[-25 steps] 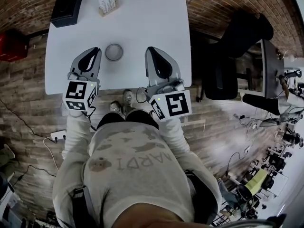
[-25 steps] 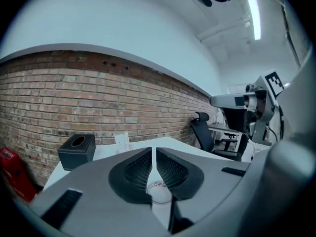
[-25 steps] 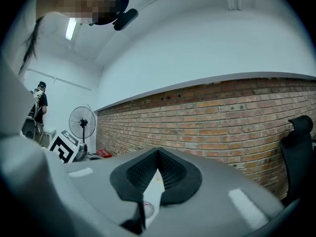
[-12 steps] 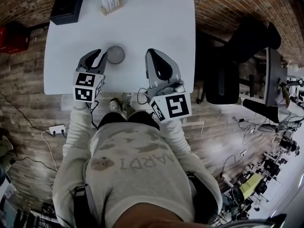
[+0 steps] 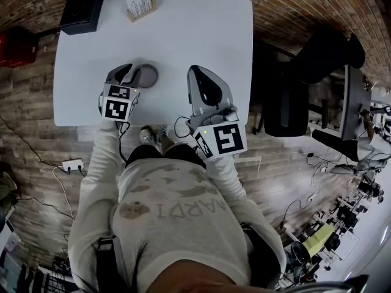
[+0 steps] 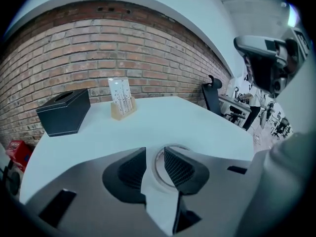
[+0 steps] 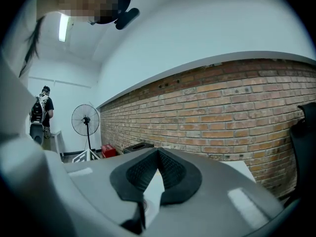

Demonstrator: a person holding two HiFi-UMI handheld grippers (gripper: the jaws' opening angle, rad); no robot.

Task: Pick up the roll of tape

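Lying flat near the tabletop's (image 5: 195,29) front edge, the roll of tape (image 5: 148,77) looks light, stiff and slick, best pinched across its ring wall, which the left gripper's (image 5: 131,72) opening fingers straddle without pressing, while the right gripper's (image 5: 195,72) fingers sit closed and empty.

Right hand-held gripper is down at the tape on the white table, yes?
No: the left hand-held gripper is down at the tape on the white table, per the head view. Its jaws are opening, the tape's rim between them, not yet gripped.
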